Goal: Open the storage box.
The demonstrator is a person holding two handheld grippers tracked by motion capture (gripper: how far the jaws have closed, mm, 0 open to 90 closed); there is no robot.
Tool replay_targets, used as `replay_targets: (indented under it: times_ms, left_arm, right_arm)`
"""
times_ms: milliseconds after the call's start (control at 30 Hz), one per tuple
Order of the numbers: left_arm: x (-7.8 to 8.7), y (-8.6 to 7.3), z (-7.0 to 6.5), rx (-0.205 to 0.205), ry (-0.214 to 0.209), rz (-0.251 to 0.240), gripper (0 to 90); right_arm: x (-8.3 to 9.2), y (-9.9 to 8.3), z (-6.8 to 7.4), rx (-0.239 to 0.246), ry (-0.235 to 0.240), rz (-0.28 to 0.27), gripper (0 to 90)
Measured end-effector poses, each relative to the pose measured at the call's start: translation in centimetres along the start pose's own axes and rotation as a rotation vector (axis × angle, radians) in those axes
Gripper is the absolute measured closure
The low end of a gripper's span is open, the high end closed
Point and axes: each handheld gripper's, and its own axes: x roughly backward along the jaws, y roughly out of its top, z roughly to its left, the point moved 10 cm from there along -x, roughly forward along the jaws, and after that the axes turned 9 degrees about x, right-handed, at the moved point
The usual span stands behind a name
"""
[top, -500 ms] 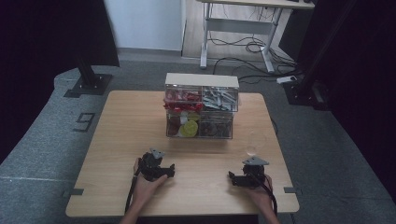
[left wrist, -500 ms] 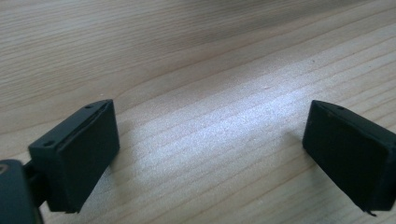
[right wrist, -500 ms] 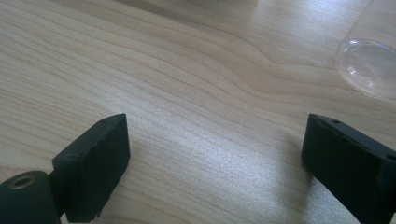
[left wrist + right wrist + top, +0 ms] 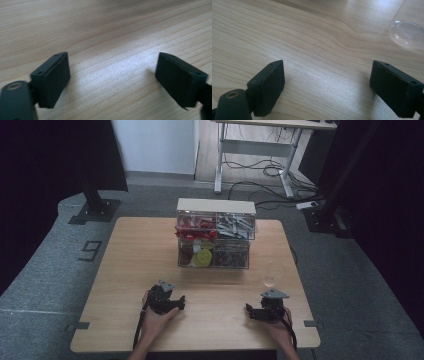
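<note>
Clear wine glass [image 4: 270, 276] just beyond right gripper [image 4: 262, 312]; untouched

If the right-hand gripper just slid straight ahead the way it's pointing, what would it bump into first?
Probably the clear glass. The right gripper has its jaws open over bare table, and the glass base sits ahead, off to one side, so it might just clip it or slip past.
</note>
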Motion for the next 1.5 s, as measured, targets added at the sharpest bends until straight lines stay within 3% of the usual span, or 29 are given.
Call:
replay_targets:
  times_ms: [333, 467, 700, 800, 967, 1133, 1400, 1500]
  left_arm:
    - [0.7, 0.3, 0.7, -0.004, 0.049, -0.037, 23.0]
    - [1.3, 0.8, 0.8, 0.003, 0.053, -0.084, 24.6]
    - [2.1, 1.3, 1.0, 0.027, 0.039, -0.124, 29.6]
    - [2.5, 1.5, 0.9, 0.052, 0.000, -0.130, 34.9]
    - [2.6, 1.5, 0.2, 0.028, -0.036, -0.112, 46.9]
    - [3.1, 1.8, -0.3, 0.006, -0.059, -0.124, 58.6]
    - [3.9, 2.6, -0.6, 0.007, -0.086, -0.172, 69.3]
    - [4.0, 2.7, -0.7, -0.004, -0.103, -0.164, 72.0]
  right_arm:
    - [0.0, 0.0, 0.1, -0.001, -0.003, -0.003, 14.5]
    - [0.1, 0.0, 0.1, -0.001, -0.002, -0.004, 15.1]
    - [0.2, -0.1, 0.1, -0.001, -0.002, -0.004, 15.5]
    - [0.2, -0.1, 0.1, -0.002, -0.002, -0.005, 15.9]
    - [0.2, -0.1, 0.1, -0.002, -0.002, -0.006, 16.0]
    - [0.2, -0.1, 0.1, -0.002, -0.003, -0.006, 16.4]
    - [0.2, -0.1, 0.0, -0.003, -0.006, -0.008, 17.1]
    - [0.2, -0.1, 0.0, -0.003, -0.007, -0.008, 17.2]
